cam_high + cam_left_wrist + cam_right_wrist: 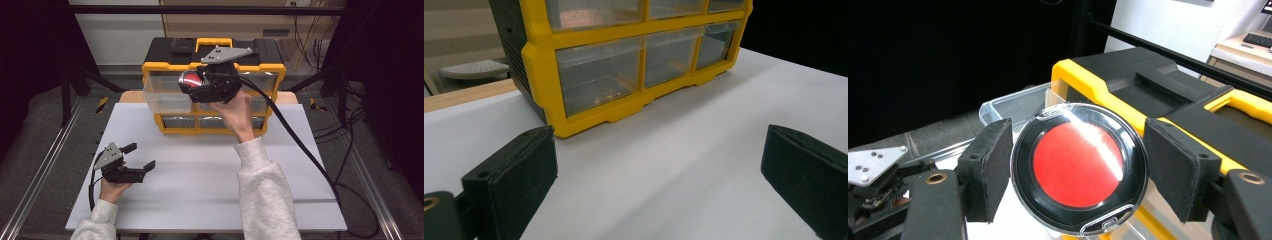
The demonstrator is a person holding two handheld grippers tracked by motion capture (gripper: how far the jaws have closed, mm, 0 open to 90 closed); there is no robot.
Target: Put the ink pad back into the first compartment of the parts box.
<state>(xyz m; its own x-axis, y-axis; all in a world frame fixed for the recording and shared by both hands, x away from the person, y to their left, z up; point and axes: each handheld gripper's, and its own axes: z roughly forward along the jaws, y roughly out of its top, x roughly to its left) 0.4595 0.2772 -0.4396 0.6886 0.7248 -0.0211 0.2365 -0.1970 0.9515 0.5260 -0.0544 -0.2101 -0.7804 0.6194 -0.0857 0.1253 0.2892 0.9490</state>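
White table top (200, 185) on a wooden bench edge (131, 95). Metal rails (45, 170) along both sides. Black cables (350, 150) coiled on grey floor, right.

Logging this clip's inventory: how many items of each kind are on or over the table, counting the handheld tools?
Yellow-and-black drawer organizer: 1, its upper-left clear drawer pulled out
Round red-centred disc: 1, clamped in the right tool above that drawer
Handheld tools: 2, the left tool open and low over the white table
Total: 4
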